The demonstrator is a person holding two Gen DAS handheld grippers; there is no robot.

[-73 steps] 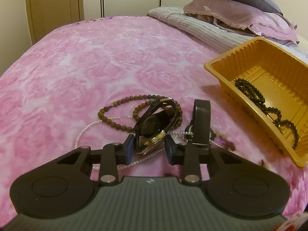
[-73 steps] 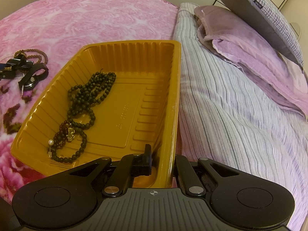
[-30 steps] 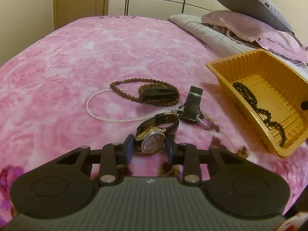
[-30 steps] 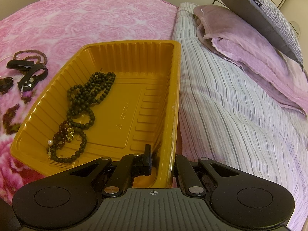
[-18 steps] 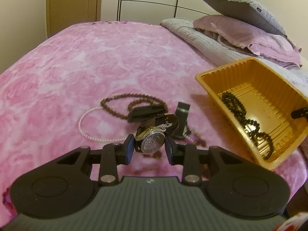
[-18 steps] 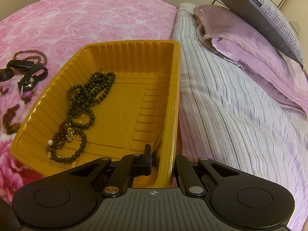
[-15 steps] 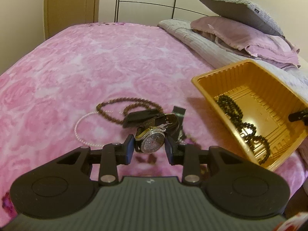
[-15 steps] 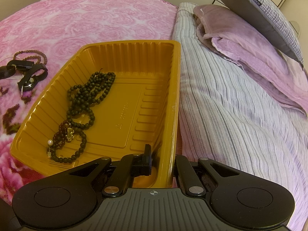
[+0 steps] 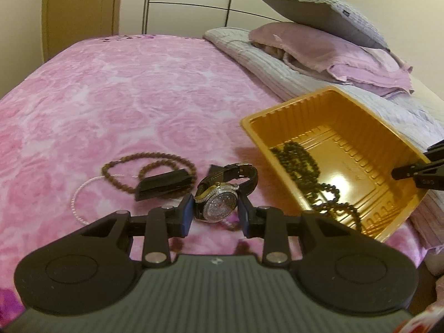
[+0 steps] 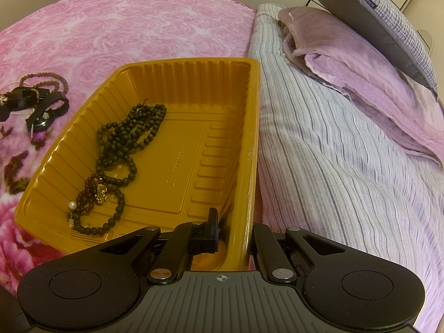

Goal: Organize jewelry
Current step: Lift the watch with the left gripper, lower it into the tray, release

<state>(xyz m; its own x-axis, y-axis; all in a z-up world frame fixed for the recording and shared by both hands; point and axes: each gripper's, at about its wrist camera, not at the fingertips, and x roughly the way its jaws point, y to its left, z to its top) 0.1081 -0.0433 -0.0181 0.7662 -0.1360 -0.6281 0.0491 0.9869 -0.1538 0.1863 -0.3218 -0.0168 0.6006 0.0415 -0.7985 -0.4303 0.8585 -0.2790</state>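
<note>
My left gripper (image 9: 215, 213) is shut on a jewelled watch (image 9: 219, 205) with a dark strap and holds it above the pink bedspread, left of the orange tray (image 9: 277, 112). The tray (image 10: 251, 138) holds dark bead strings (image 10: 127, 136) and a reddish bracelet with a gold charm (image 10: 95, 191). My right gripper (image 10: 233, 231) is shut on the tray's near right wall, one finger inside, one outside. On the bedspread lie a brown bead necklace (image 9: 144, 156), a white pearl strand (image 9: 79, 197), a black strap piece (image 9: 163, 184) and another black watch (image 10: 47, 112).
The pink floral bedspread (image 9: 125, 88) covers the bed. A striped grey quilt (image 10: 333, 152) lies right of the tray. Purple and grey pillows (image 10: 360, 41) are stacked behind it. A door and wardrobe stand at the far wall (image 9: 83, 5).
My left gripper lifted the jewelled watch off the jewelry pile and carried it rightward, nearer the tray. My right gripper and the tray have not moved.
</note>
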